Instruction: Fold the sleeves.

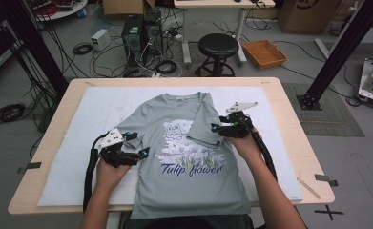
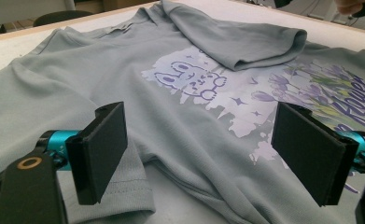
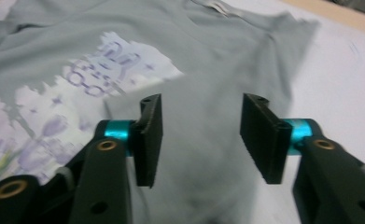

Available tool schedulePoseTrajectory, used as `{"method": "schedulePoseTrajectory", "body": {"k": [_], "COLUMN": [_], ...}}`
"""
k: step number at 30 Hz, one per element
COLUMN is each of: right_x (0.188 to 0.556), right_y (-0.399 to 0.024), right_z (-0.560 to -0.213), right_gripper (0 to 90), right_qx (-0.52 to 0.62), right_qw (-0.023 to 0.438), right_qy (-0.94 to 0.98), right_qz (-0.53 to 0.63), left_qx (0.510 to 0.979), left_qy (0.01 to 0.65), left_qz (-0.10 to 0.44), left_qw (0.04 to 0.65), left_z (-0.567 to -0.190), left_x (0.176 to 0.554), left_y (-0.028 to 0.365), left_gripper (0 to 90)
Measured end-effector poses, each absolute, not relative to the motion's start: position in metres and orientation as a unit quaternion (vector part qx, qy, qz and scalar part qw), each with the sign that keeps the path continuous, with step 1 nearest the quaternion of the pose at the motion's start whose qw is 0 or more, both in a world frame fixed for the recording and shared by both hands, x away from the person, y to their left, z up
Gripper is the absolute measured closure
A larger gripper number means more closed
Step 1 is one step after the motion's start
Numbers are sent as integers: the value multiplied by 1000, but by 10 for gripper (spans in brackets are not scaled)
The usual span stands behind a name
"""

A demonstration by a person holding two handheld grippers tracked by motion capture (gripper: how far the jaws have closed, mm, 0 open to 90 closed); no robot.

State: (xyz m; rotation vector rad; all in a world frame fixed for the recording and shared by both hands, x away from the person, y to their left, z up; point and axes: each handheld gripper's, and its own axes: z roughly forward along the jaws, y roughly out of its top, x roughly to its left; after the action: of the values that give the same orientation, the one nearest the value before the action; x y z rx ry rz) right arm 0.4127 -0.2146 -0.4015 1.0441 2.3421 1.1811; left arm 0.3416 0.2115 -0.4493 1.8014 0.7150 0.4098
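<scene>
Resting low on the T-shirt (image 1: 184, 157), both tongs, left (image 1: 143, 153) and right (image 1: 216, 129), gape empty.

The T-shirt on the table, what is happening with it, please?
A person is folding a grey T-shirt lying flat on a white mat. Its right sleeve is already folded over the print. The right gripper stands open above that sleeve. The left gripper, open too, sits at the other sleeve, holding nothing.
</scene>
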Motion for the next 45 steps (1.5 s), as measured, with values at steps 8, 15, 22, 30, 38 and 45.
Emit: {"method": "schedulePoseTrajectory", "body": {"k": [8,15,22,30,38,45], "right_x": [396,382,368,364,363,360], "right_y": [-262,-288,-298,-296,-294,-290], "right_z": [-419,-431,-443,-449,-449,-449], "right_gripper": [377,329,299,216,216,216], "right_qx": [390,402,394,379,372,358], "right_qw": [159,164,159,155,161,172], "right_qy": [793,774,765,775,783,792], "right_qz": [441,461,483,481,473,464], "left_qx": [760,760,759,762,763,757], "left_qy": [302,302,303,300,297,301], "left_qz": [174,175,175,176,177,177], "left_qw": [549,548,549,547,547,552], "left_z": [-449,-449,-449,-449,-449,-449], "left_x": [341,341,341,341,340,340], "left_y": [212,211,211,211,210,213], "left_gripper": [184,184,184,184,184,184]}}
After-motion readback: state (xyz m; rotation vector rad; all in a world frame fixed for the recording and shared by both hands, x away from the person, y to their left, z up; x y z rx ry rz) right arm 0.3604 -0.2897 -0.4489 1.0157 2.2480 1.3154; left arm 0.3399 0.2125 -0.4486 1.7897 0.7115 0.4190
